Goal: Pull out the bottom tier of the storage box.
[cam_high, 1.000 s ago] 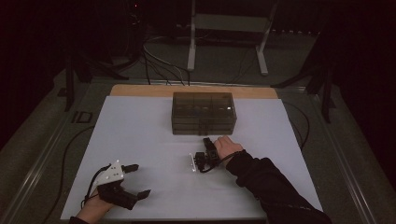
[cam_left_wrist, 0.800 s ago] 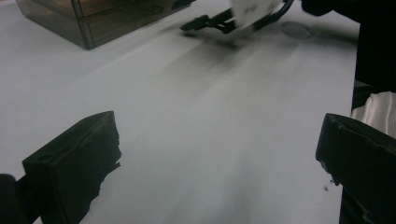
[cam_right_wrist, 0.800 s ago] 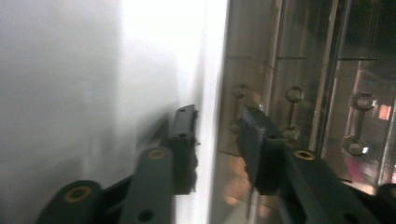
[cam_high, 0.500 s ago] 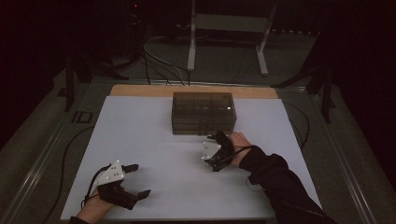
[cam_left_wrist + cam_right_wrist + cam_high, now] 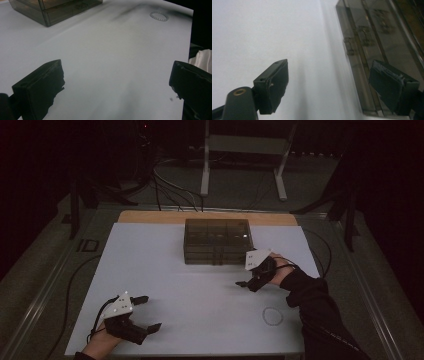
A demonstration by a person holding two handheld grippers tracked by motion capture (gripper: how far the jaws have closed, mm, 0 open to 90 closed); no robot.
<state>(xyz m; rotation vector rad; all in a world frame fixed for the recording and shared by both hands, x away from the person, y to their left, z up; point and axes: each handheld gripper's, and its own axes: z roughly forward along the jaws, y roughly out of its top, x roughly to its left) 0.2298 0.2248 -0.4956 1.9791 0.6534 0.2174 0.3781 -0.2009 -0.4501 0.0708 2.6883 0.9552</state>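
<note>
While both stand released and empty, the right tongs [image 5: 246, 281] near the smoky box [image 5: 217, 240], the left tongs [image 5: 150, 312] idle.

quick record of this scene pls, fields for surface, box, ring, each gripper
surface: white table sheet
box: smoky clear plastic compartment box, lid closed, at the far middle of the sheet
ring: small toothed ring lying flat near the right front of the sheet
left gripper: low at the near left, jaws open, nothing between them
right gripper: just in front of the box's right end, jaws wide open, nothing between them
</note>
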